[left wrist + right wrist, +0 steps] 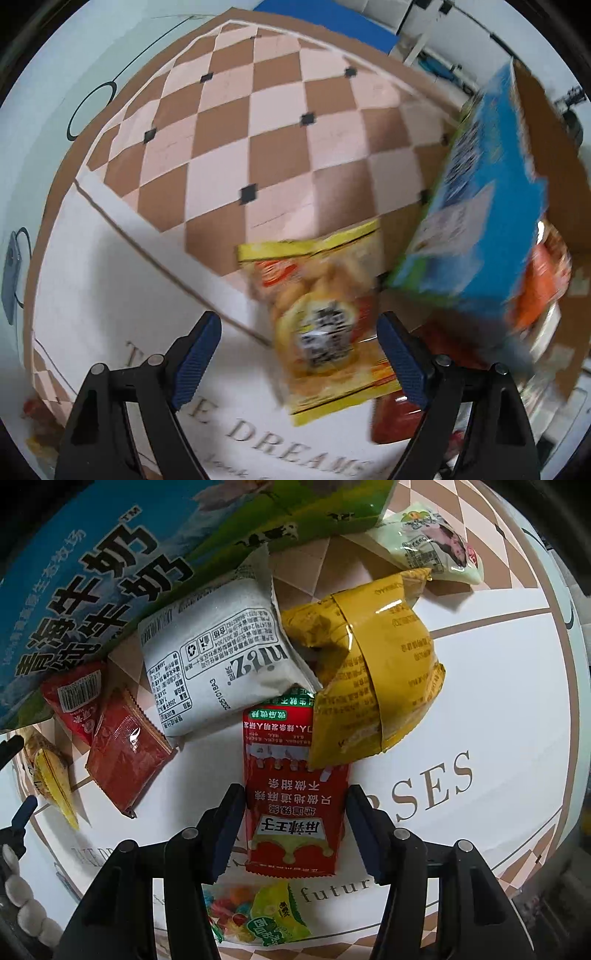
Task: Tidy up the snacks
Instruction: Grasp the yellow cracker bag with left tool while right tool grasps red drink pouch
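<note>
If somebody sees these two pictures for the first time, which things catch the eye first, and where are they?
In the right wrist view, a red snack packet lies between the open fingers of the right gripper, with a white packet and a mustard-yellow packet just beyond it. In the left wrist view, a blurred yellow packet sits between the open left gripper, beside a tilted blue carton.

The left gripper (pixel 298 356) consists of two black plastic fingers with triangular cut-outs in their bases. Each finger carries a dark blue pad (pixel 197 363) with a fine ribbed texture on its inner face. Round silver pins sit at the linkage joints, two per side.

The right gripper (pixel 294 834) has the same build: black angular fingers, silver pivot pins and dark blue textured pads (pixel 231 829). The pad edges are squared, and the black surfaces are matte.
</note>
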Demonstrator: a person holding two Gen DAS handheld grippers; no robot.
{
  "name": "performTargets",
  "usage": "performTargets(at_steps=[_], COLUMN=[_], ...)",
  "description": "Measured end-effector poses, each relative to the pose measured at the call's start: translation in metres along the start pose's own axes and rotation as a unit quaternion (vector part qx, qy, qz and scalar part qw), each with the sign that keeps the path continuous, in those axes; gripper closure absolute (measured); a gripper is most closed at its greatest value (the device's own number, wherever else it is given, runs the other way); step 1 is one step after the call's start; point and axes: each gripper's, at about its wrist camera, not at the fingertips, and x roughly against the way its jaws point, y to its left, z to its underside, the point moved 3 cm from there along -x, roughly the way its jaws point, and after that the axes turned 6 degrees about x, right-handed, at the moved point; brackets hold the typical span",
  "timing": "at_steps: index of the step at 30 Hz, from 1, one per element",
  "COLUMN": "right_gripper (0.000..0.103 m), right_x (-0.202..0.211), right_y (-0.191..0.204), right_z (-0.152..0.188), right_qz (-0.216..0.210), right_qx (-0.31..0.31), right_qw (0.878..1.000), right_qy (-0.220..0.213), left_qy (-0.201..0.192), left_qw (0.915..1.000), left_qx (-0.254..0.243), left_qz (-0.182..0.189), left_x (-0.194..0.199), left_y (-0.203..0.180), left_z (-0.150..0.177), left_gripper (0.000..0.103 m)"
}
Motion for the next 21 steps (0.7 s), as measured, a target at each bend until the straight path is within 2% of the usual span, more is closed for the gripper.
performTargets(at_steps=[2,6,9,13,15,17,18,19,21], right_gripper=[0.043,0.043,0.043,0.042,0.041,0.042,0.044,0.046,0.050], right_x=[-0.001,-0.002,-0.004,-0.005,-0.007,-0.007,-0.007,-0.007,-0.006], right_y=[0.001,0.012,0.012,0.014,0.016,0.020,0.023,0.026,0.029], right_z=[-0.001,-0.002,-0.003,-0.005,-0.006,-0.005,-0.004,-0.003,-0.001], right_qz=[0.003,0.012,0.008,0.012,0.021,0.030,0.035,0.038,0.038], right_qx=[0.001,0.008,0.008,0.006,0.011,0.019,0.024,0.028,0.041], right_qw=[1.000,1.000,1.000,1.000,1.000,0.999,0.999,0.999,0.998], right_qy=[-0.002,-0.003,0.000,0.001,0.000,-0.003,-0.007,-0.011,-0.019], left_qy=[0.005,0.004,0.025,0.083,0.092,0.107,0.110,0.100,0.082], left_qw=[0.9999,0.9996,0.9990,0.9957,0.9932,0.9900,0.9890,0.9914,0.9957], left_qx=[0.004,-0.026,-0.036,0.026,0.062,0.082,0.085,0.076,0.032], left_qz=[0.009,-0.012,-0.008,0.031,0.035,0.042,0.049,0.039,0.028], left_x=[-0.003,-0.002,-0.003,-0.021,-0.030,-0.039,-0.043,-0.042,-0.040], left_y=[0.010,0.013,0.012,0.024,0.030,0.037,0.037,0.036,0.030], left_z=[0.004,-0.005,-0.009,-0.027,-0.030,-0.034,-0.036,-0.038,-0.038], left_gripper=[0.016,0.016,0.016,0.016,0.016,0.020,0.032,0.041,0.047])
